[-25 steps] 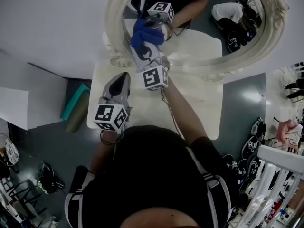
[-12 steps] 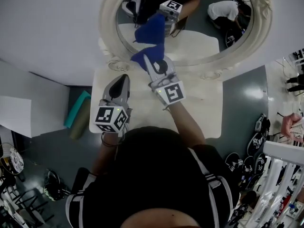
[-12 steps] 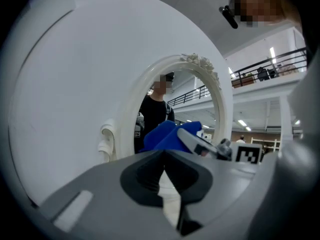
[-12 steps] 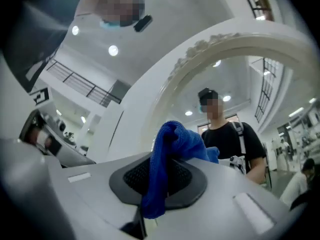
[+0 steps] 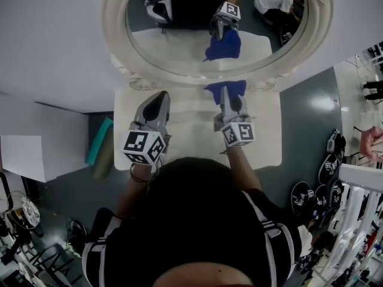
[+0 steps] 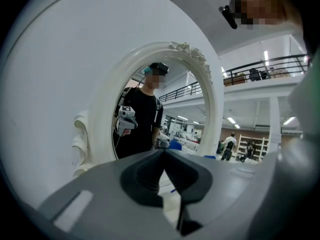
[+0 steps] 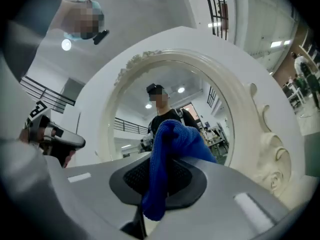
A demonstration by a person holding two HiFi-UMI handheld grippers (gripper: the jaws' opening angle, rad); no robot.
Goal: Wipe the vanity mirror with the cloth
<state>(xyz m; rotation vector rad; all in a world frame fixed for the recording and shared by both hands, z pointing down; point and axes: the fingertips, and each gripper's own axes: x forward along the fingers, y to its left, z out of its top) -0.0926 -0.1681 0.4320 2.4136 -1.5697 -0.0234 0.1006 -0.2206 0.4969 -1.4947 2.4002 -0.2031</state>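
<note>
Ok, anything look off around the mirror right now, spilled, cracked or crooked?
Nothing stands out. The mirror shows no crack and its cream frame looks whole. The blue cloth is clamped in the right gripper near the frame's lower rim. The left gripper is shut and empty over the tabletop.

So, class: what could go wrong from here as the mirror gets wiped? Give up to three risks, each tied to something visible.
1. The right gripper pinches the blue cloth by one bunched fold; pressed on the glass, it may slip out.
2. The cloth pads only the middle of the jaws, so their hard edges could scratch the mirror or chip its ornate frame.
3. The left gripper is shut and empty, bracing nothing; a firm push might shift the mirror.
</note>
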